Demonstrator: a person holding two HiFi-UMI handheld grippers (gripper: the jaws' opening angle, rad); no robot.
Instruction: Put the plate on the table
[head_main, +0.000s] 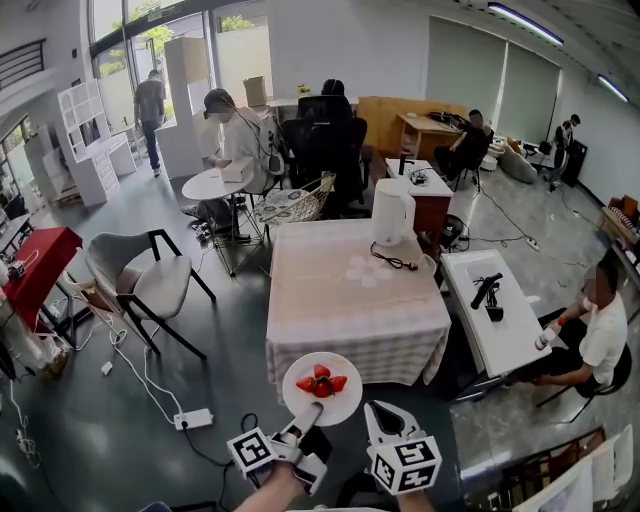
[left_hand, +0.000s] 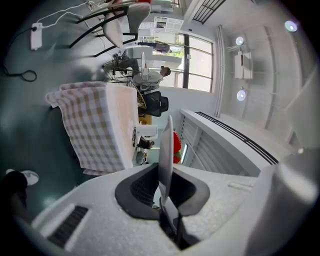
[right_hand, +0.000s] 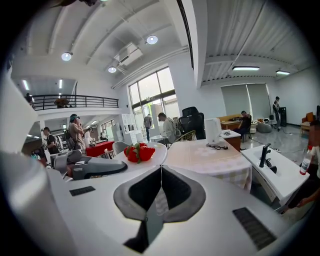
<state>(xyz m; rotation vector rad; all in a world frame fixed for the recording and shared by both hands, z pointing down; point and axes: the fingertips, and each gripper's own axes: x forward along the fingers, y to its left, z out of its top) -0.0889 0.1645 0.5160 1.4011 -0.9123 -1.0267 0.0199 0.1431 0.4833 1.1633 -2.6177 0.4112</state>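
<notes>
- Far left: a red-covered table (head_main: 40, 262) at the edge of view. A grey chair (head_main: 150, 282) on black legs stands between it and the main table, with open floor around it.
- Floor, lower left: a white power strip (head_main: 194, 418), with cables trailing across the grey floor.
- Left tool (head_main: 303, 418): jaws clamped on the near rim of the plate (head_main: 322, 395). Its marker cube shows black-and-white square patterns.
- Plate: white and round, held level in the air just short of the table's near edge, above the floor. Strawberries (head_main: 321, 382) are heaped at its centre.
- Table (head_main: 330, 300): a checked cloth hangs over its edges. The near half is bare and open.
- Far end of table: a white kettle (head_main: 392, 213). Its black cord (head_main: 397, 263) lies on the cloth toward the right edge.
- Right tool (head_main: 380, 412): jaws closed together with nothing between them, just beside the plate's right rim.
- Right: a narrow white table (head_main: 505, 342) close beside the main one, with a black device (head_main: 487, 292) on top. A seated person (head_main: 600, 335) is at its far side.
</notes>
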